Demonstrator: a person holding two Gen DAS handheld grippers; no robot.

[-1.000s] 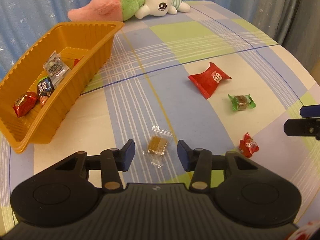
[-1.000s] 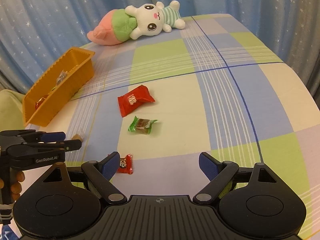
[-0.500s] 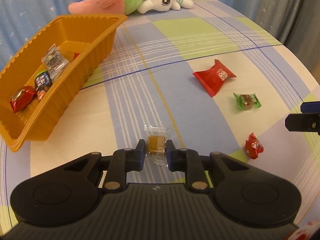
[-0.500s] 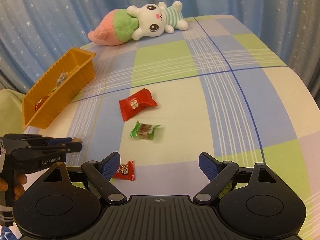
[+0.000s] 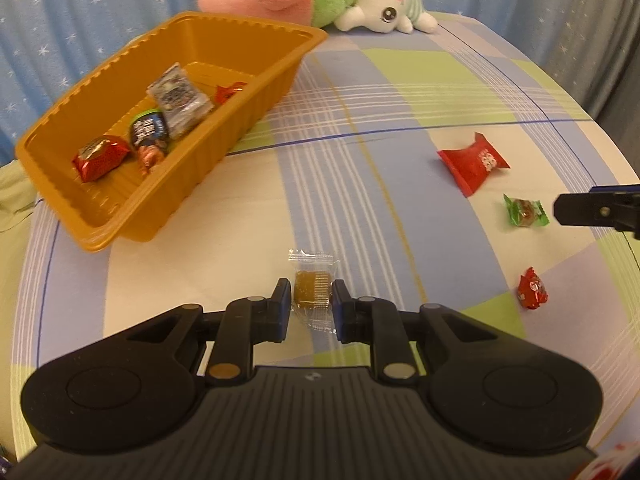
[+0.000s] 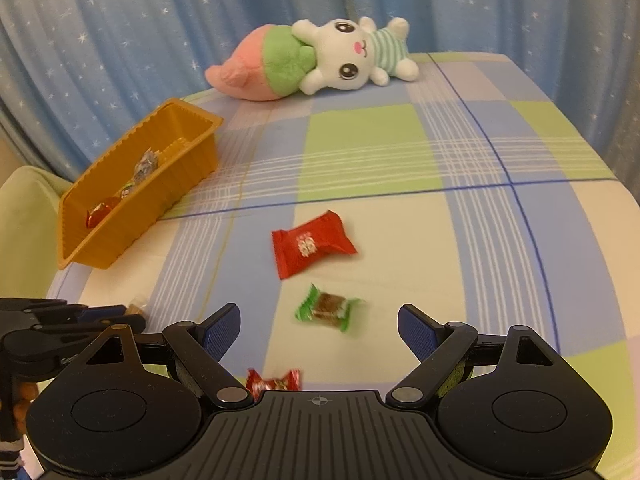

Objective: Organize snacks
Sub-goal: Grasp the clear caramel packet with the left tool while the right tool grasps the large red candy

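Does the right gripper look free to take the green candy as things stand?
Probably yes. The right gripper is open with nothing held, and the green candy lies flat on the cloth just ahead between its fingers, apart from the red packet.

The checked tablecloth (image 5: pixel 352 208) between the left gripper (image 5: pixel 311 300) and the orange tray (image 5: pixel 256 108) lies bare; the tray's ribbed near wall rises above the cloth and stands as the barrier on that side; its interior holds several wrapped snacks toward the near end, with bare floor at the near corner. To the right, the red packet (image 6: pixel 310 242), green-wrapped candy (image 6: pixel 328 306) and small red candy (image 6: pixel 274 382) lie well apart, with open cloth between them; the plush rabbit (image 6: pixel 320 60) occupies the far edge; the right half of the cloth stays unobstructed.
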